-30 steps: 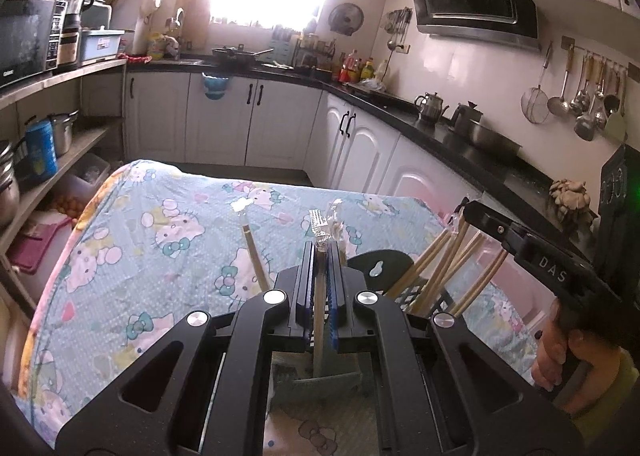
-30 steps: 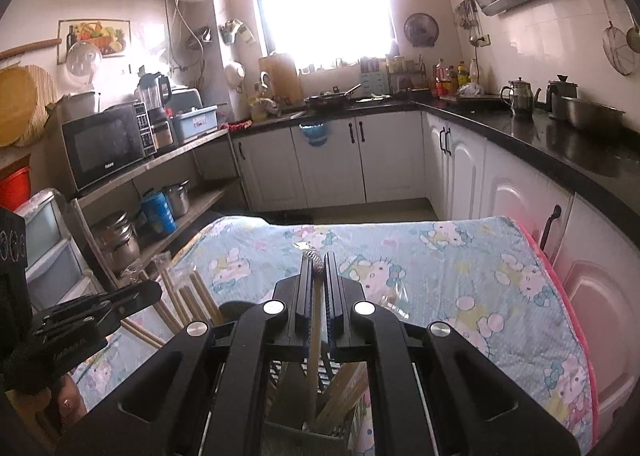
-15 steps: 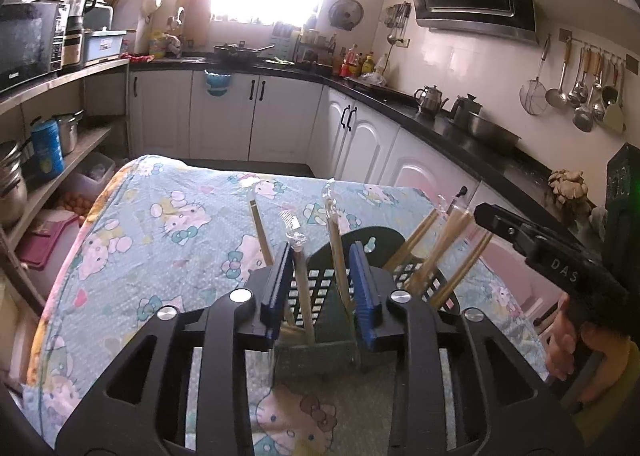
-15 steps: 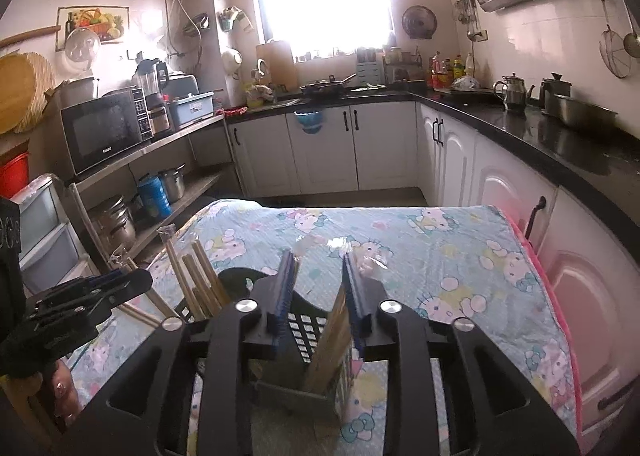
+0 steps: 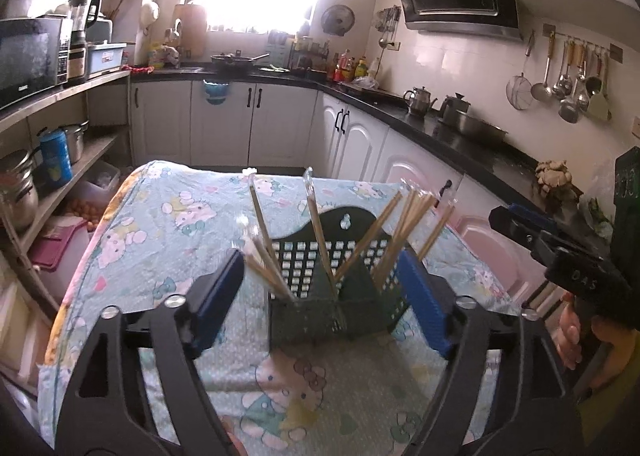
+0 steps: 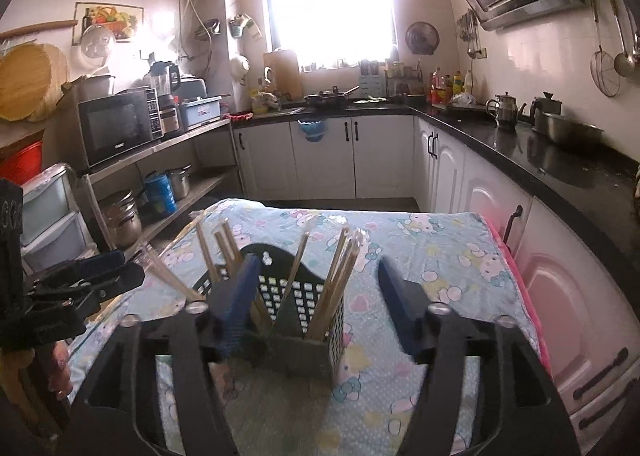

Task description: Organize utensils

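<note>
A dark green perforated utensil holder (image 5: pixel 320 316) stands on the Hello Kitty tablecloth (image 5: pixel 168 232). Several wrapped wooden chopsticks (image 5: pixel 316 232) stand tilted in its compartments. My left gripper (image 5: pixel 320 292) is open and empty, its blue pads on either side of the holder, a little short of it. My right gripper (image 6: pixel 320 304) is open and empty too, in front of the same holder (image 6: pixel 296 332) with its chopsticks (image 6: pixel 340 272). The right gripper also shows in the left wrist view (image 5: pixel 560 252), and the left one in the right wrist view (image 6: pixel 80 284).
White cabinets and a black counter (image 5: pixel 460 136) with kettles and a steel bowl run along the right. Open shelves (image 6: pixel 160 160) with a microwave and pots stand left. The table's far edge (image 6: pixel 340 208) faces the cabinets.
Both grippers opened wide, let go of the chopsticks they held in the holder, and pulled back from it. The released chopsticks now stand loose in the holder.
</note>
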`<state>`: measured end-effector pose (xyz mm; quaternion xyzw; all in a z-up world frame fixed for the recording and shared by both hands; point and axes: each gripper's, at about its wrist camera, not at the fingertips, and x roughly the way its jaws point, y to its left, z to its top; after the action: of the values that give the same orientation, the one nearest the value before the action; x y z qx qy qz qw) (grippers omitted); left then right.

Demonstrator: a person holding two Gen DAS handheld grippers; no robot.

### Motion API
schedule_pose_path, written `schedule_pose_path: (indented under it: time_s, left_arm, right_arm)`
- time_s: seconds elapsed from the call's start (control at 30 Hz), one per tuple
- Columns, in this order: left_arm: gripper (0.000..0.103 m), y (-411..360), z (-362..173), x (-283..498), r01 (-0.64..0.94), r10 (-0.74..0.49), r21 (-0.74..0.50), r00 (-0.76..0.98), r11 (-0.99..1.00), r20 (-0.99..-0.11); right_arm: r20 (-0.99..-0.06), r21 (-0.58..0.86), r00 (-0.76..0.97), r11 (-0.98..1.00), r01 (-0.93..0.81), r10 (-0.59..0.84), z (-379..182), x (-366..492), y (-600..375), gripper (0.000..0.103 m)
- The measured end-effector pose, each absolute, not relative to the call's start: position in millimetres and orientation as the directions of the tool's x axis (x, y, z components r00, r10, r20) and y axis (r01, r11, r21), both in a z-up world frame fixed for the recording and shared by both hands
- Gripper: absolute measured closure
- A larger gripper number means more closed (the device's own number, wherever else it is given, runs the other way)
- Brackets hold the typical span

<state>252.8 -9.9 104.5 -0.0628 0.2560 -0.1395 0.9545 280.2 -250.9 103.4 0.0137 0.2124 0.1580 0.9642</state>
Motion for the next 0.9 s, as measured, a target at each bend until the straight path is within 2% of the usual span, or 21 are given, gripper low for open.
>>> schedule_pose_path:
  time_s: [0.03, 0.1, 0.13, 0.33, 0.9]
  left_arm:
    - [0.028, -10, 103, 248, 0.236, -0.3, -0.191, 0.828, 0.953, -0.473]
    - [0.016, -10, 99, 240, 0.236, -0.297, -0.186, 0.827, 0.954, -0.477]
    - [0.014, -10, 97, 235, 0.233, -0.294, -0.183, 0.828, 0.955, -0.478]
    - [0.011, -10, 84, 213, 0.23, -0.282, -0.164, 0.826, 0.959, -0.488]
    - [0.011, -13, 29, 164, 0.225, -0.293, -0.19, 0.807, 0.956, -0.514]
  right_arm:
    - [-0.403, 0.097, 0.86, 0.949, -0.301, 0.314, 103, 275, -252, 0.028]
    - [-0.397, 0.101, 0.861, 0.948, -0.302, 0.317, 103, 265, -254, 0.023]
    - [-0.395, 0.099, 0.862, 0.947, -0.304, 0.318, 103, 259, -254, 0.02]
    - [-0.397, 0.088, 0.86, 0.946, -0.311, 0.319, 94, 229, -251, 0.009]
    - [-0.487, 0.111, 0.819, 0.952, -0.286, 0.303, 20, 180, -252, 0.007]
